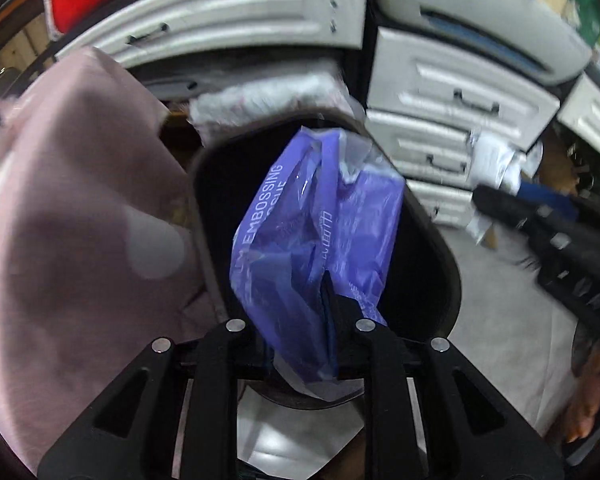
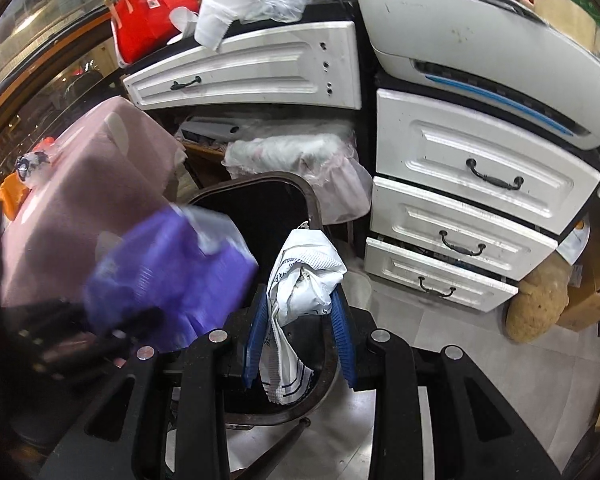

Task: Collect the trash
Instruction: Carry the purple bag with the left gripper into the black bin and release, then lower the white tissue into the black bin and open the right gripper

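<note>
**Operator:** Left wrist view: the left tongs (image 1: 296,320) hang over the dark bin (image 1: 428,240) with the purple plastic wrapper (image 1: 300,220) between the fingers. Is the wrapper still clamped?

**Instructor:** I cannot tell. One finger shows against the film, the other is hidden behind it, and the picture is blurred. The wrapper sits above the bin mouth, so part the left tongs fully there and let it fall straight down. Do not shake it sideways; light film drifts towards the pink cloth (image 1: 80,200).

**Operator:** And the other hand?

**Instructor:** In the right wrist view, the right tongs (image 2: 300,340) are clamped on the crumpled white packet (image 2: 300,280), blue pads pressing both sides, directly over the bin opening. Hold that grip until the purple wrapper is clear, then release low over the centre, away from the rim beside the white drawer unit (image 2: 480,184).
</note>
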`<action>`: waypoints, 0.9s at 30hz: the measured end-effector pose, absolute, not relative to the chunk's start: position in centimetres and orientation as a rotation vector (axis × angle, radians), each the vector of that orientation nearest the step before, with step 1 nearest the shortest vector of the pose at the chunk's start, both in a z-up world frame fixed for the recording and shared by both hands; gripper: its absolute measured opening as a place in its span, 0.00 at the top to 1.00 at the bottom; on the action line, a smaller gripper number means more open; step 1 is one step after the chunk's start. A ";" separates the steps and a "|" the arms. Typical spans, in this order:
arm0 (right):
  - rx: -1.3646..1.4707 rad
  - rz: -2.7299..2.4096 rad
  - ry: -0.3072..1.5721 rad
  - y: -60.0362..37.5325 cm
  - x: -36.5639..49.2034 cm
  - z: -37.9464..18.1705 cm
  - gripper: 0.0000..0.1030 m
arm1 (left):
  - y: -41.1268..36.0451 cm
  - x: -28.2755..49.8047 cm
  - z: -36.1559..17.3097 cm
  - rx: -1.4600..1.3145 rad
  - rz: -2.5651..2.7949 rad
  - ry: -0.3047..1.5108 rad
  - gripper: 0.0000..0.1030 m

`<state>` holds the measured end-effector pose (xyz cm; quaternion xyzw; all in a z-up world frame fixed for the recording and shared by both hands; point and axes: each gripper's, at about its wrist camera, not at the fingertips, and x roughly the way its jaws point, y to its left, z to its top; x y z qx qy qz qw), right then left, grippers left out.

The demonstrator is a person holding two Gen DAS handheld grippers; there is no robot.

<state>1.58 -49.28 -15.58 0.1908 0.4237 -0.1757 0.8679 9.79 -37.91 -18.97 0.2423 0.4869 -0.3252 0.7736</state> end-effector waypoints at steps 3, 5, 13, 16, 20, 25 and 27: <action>0.410 -0.377 0.893 -49.7 1.4 -16.0 0.70 | -38.4 9.6 -20.3 0.563 -0.709 1.049 0.35; 0.420 -0.383 0.896 -50.0 1.2 -16.3 0.70 | -38.3 9.3 -20.7 0.561 -0.719 1.033 0.29; 0.444 -0.389 0.909 -50.7 1.1 -17.1 0.70 | -38.1 7.9 -20.2 0.575 -0.724 0.968 0.25; 0.447 -0.381 0.918 -50.7 1.2 -17.3 0.70 | -37.2 7.1 -18.2 0.547 -0.720 0.906 0.22; 0.441 -0.357 0.934 -50.1 1.8 -17.6 0.70 | -35.8 5.8 -15.3 0.511 -0.709 0.824 0.20; 0.424 -0.304 0.967 -49.0 3.0 -18.3 0.70 | -34.1 5.1 -12.2 0.467 -0.688 0.745 0.17; 0.416 -0.280 0.991 -48.3 3.7 -18.9 0.69 | -33.8 5.2 -11.4 0.452 -0.682 0.737 0.15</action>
